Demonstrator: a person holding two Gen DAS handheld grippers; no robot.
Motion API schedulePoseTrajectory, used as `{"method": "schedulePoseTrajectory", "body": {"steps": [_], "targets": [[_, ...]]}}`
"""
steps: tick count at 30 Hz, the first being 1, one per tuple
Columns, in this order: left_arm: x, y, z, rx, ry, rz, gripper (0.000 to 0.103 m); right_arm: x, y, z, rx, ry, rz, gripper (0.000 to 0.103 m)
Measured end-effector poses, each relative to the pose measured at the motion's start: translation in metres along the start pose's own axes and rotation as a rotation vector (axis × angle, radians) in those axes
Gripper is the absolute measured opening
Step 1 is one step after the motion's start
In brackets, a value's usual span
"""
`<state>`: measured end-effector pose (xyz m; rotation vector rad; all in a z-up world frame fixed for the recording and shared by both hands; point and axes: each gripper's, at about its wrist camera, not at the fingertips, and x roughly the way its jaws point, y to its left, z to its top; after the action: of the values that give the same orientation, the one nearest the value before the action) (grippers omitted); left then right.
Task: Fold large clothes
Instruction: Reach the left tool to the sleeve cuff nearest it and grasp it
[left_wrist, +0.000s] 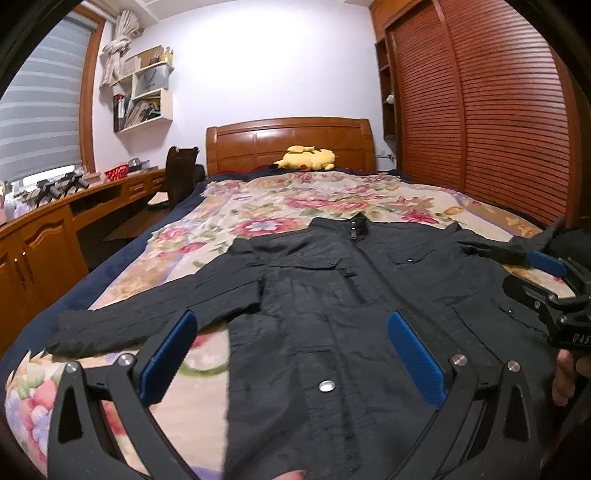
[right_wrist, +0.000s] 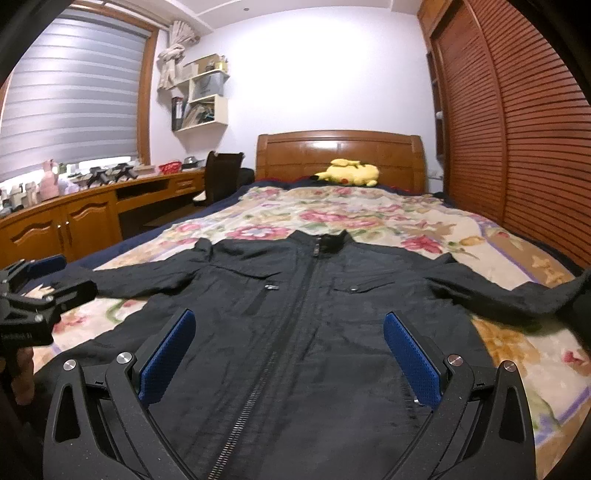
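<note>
One black zip-front jacket (right_wrist: 306, 325) lies flat and front-up on the floral bedspread (right_wrist: 369, 214), collar toward the wooden headboard (right_wrist: 340, 151), both sleeves spread outward. The left gripper (left_wrist: 291, 354) hangs over the jacket's hem on the side away from the headboard, its two blue-padded fingers spread wide apart with nothing between them; the right gripper (right_wrist: 288, 354) hangs likewise over the hem, also spread wide and empty. The left wrist view alone shows a round silver snap (left_wrist: 325, 386) near the hem, and the right gripper from outside at its right edge, with part of a hand (left_wrist: 565, 376) below it. The right wrist view alone shows the full line of the centre zipper (right_wrist: 258, 387) running from the collar down, the far end of the right sleeve (right_wrist: 535, 295), and the left gripper from outside at its left edge. One yellow plush toy (right_wrist: 349, 171) rests against the headboard. Left of the headboard stand one dark chair (right_wrist: 221, 177), one long wooden desk (right_wrist: 92, 206) and one set of wall shelves (right_wrist: 201, 96); louvred wardrobe doors (right_wrist: 517, 129) fill its right.
</note>
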<state>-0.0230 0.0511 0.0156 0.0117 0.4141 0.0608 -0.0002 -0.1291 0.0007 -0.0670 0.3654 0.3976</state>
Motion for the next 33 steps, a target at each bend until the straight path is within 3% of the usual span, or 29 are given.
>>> {"method": "schedulePoseTrajectory", "body": {"steps": [6,10,22,33], "targets": [[-0.006,0.047,-0.003,-0.055,0.031,0.006,0.103,0.008,0.016,0.002,-0.012,0.024,0.046,0.103],[-0.006,0.075,-0.010,-0.035,0.054,0.066,0.103,0.011,0.028,0.005,-0.025,0.028,0.072,0.103],[-0.003,0.154,-0.027,-0.012,0.145,0.122,0.103,0.030,0.079,0.026,-0.070,0.049,0.162,0.103],[0.019,0.239,-0.026,-0.086,0.230,0.176,0.101,0.071,0.132,0.053,-0.127,0.094,0.280,0.103]]}}
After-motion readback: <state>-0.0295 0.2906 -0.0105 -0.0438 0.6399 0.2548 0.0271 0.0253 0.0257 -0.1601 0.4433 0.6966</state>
